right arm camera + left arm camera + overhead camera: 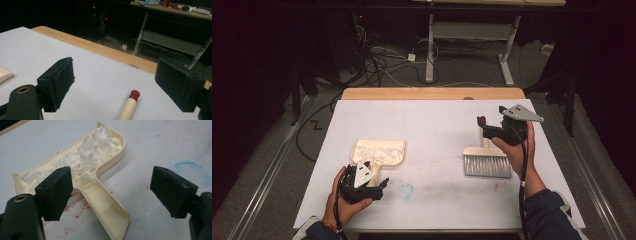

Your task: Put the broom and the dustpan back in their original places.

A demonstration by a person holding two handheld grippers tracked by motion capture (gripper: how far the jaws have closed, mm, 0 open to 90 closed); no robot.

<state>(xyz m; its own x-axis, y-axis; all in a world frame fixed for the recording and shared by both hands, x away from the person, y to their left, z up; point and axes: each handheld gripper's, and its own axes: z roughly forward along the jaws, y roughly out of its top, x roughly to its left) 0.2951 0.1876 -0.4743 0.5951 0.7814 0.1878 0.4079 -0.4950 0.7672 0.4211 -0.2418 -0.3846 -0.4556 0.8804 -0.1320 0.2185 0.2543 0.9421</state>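
Tools both gape wide: right tool [115, 85] above brush handle [130, 105], left tool [110, 192] over dustpan [107, 202], neither gripping.

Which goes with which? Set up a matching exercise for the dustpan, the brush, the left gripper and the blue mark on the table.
1. dustpan
2. brush
3. left gripper
4. blue mark

a. open, over a cream handle
b. holds white shreds
c. red-tipped handle, grey bristles
d. on the white table top, between the two hands

Pairs: 1-b, 2-c, 3-a, 4-d
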